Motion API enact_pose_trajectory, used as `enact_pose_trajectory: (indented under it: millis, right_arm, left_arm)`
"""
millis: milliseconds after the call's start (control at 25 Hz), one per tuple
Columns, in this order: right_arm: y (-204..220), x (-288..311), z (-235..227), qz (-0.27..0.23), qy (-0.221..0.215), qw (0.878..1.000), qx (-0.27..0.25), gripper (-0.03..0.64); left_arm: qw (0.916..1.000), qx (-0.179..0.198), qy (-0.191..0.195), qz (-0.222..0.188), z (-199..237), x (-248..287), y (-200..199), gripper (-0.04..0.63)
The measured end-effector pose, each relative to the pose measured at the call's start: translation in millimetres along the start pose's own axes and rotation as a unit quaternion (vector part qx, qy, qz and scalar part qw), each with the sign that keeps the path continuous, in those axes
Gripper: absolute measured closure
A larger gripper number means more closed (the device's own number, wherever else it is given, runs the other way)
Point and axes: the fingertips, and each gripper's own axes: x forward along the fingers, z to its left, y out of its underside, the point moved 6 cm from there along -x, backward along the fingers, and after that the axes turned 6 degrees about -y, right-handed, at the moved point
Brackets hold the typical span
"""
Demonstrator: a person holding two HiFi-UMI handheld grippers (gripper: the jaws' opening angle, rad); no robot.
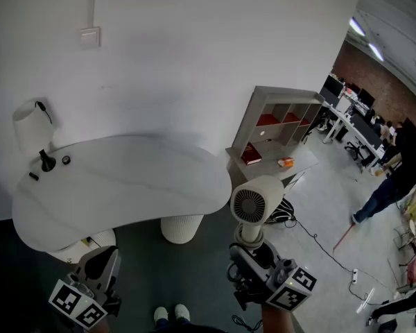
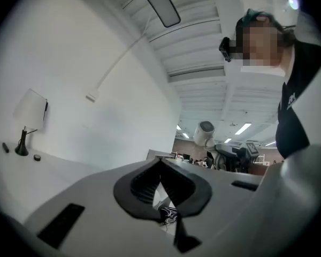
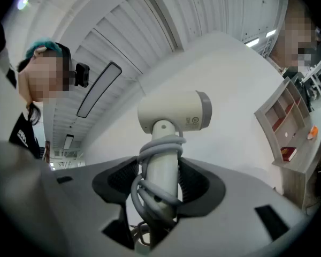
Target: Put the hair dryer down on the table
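Observation:
A cream hair dryer (image 1: 253,203) stands upright off the right end of the white oval table (image 1: 125,179), its round grille facing me. My right gripper (image 1: 249,245) is shut on its handle, below the head. The right gripper view shows the handle (image 3: 161,170) wrapped in grey cord between the black pads (image 3: 191,182), with the head (image 3: 174,111) above. My left gripper (image 1: 100,266) hangs low in front of the table, jaws shut with nothing in them. In the left gripper view the closed pads (image 2: 144,186) fill the bottom and the hair dryer (image 2: 206,134) shows far off.
A white lamp (image 1: 31,127) and small dark items (image 1: 47,161) sit at the table's left end. The table rests on a ribbed pedestal (image 1: 182,227). A grey shelf unit (image 1: 277,127) stands to the right, cables (image 1: 319,245) lie on the floor, and a person (image 1: 395,179) stands beyond.

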Motion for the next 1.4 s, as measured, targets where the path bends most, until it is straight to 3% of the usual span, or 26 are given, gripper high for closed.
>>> enact_pose_trajectory:
  millis: [800,1280,1400]
  right_arm:
    - [-4.9,-25.0,-0.8,0.007,-0.008,1.000,-0.019,0.373]
    - [-0.2,-18.9,-14.2,0.015,-0.025,1.000,0.007,0.373]
    - [0.9,-17.0,-16.7,0.022,-0.037,0.999,0.006,0.373]
  left_arm:
    - [0.9999,0.003,-0.009,0.013,-22.5,-3.0,8.1,0.583]
    - [0.9993,0.028,-0.011,0.024,-35.3,36.3,4.2,0.584]
    - [0.9987,0.033,-0.028,0.025,-43.1,42.4,5.9,0.583]
